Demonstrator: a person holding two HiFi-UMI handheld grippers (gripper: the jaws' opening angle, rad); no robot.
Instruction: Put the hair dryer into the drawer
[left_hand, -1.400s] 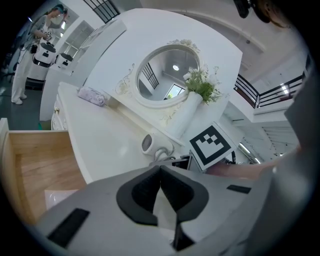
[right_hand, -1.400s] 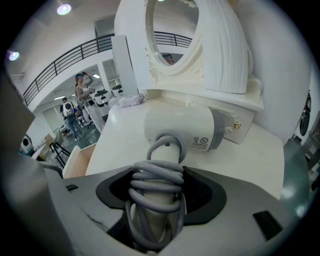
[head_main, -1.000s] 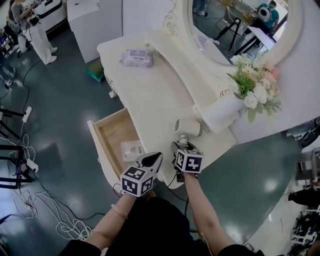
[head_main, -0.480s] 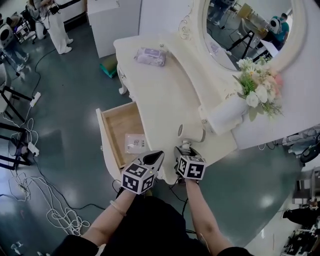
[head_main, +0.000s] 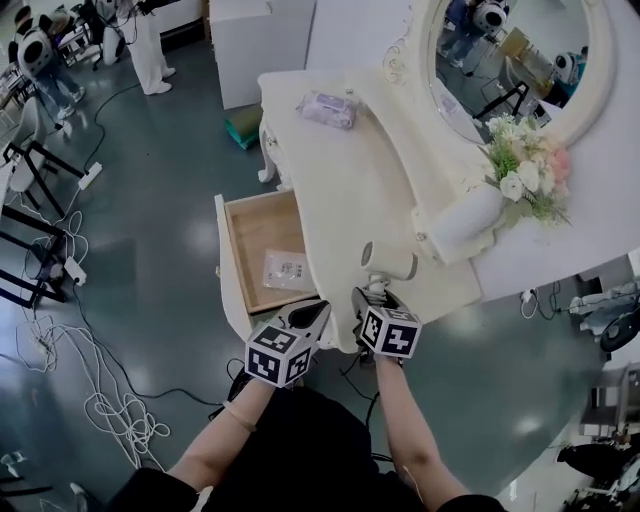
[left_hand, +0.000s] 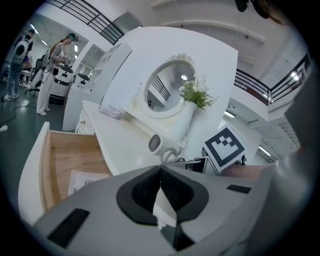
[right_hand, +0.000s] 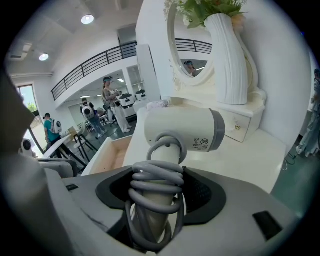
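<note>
While the right hand-held gripper clamps the dryer at the counter edge, left hand-held gripper clenched empty, drawer open.

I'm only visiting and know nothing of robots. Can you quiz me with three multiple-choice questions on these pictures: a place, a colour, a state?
1. Where is the flat packet? A tabletop; B open drawer; C floor.
2. The hair dryer body is? A black; B red; C white.
3. The jaws of the right gripper are? A closed on the hair dryer's handle; B open, empty; C gripping the packet.
Answers: B, it lies on the drawer's wooden bottom; C, white shell with a grey band; A, the cord-wrapped handle is clamped between them.
</note>
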